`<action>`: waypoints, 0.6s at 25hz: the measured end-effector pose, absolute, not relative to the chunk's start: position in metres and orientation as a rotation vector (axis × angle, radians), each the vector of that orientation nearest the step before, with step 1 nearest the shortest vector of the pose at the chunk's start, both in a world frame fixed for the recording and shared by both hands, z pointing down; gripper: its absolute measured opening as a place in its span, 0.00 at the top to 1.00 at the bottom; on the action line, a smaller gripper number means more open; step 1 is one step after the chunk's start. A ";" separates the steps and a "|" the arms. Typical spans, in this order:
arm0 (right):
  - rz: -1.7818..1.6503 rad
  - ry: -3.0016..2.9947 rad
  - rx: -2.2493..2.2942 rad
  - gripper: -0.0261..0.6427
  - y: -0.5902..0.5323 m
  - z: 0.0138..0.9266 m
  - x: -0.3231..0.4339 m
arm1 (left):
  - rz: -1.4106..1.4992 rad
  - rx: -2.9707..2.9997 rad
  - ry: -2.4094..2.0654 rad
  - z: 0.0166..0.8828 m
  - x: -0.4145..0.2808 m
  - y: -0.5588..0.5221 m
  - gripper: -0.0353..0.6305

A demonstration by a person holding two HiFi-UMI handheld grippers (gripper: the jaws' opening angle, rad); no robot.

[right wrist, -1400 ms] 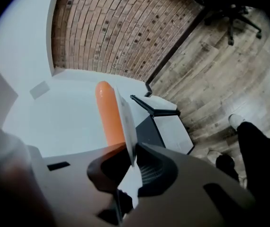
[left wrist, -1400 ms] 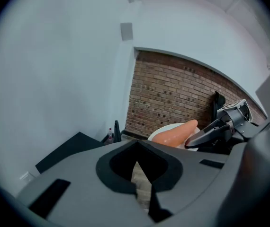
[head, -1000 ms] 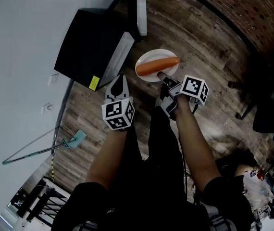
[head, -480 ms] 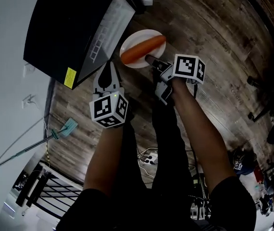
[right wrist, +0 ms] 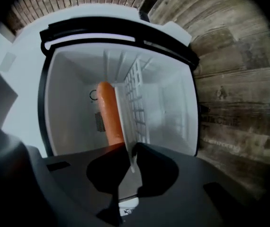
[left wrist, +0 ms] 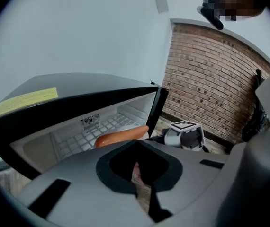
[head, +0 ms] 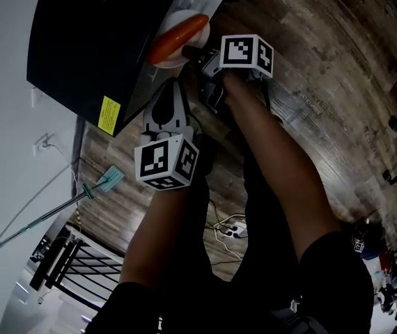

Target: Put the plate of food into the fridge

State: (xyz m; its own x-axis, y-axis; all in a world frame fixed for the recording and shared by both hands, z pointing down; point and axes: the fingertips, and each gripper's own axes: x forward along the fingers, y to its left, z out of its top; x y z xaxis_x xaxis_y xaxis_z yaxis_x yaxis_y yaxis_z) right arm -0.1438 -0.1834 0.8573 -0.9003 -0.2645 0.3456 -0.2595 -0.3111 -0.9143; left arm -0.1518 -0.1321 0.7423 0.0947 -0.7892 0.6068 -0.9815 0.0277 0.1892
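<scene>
Right hand-held gripper: its jaws are pressing together on the near rim of the plate, pinching it edge-on.
Right arm pose: the forearm is stretching forward and the hand-held gripper is pointing slightly downward into the mouth of the fridge.
Plate: it is sticking straight out ahead of the right jaws, hanging in the open fridge with nothing but the jaws touching it.
Sausage: it is lying lengthwise on the plate, just beyond the right jaw tips.
Wire shelf: it is standing deeper inside the white compartment, past the plate's far edge.
Left hand-held gripper: its jaws are resting together with nothing between them.
Left arm pose: the forearm is reaching less far, so this hand-held gripper is sitting beside and behind the right one, tilting down toward the fridge's front edge.
Floor: wooden planks are showing beneath both arms.
</scene>
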 end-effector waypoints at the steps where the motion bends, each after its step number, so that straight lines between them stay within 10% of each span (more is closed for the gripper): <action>1: -2.450 1.859 -0.703 0.90 -0.186 0.863 -0.155 | 0.419 1.796 -1.744 0.742 -0.156 -0.129 0.95; 15: -2.461 1.751 -0.706 0.88 -0.221 0.887 -0.223 | 0.454 1.757 -1.736 0.757 -0.174 -0.082 0.95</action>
State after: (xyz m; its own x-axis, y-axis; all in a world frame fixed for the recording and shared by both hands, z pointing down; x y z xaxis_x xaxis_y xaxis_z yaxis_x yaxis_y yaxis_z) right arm -0.2231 -0.2208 0.8866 -0.8956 -0.2884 0.3388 -0.2256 -0.3621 -0.9044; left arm -0.1737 -0.0823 0.7568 0.0769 -0.7681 0.6357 -0.9809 0.0560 0.1864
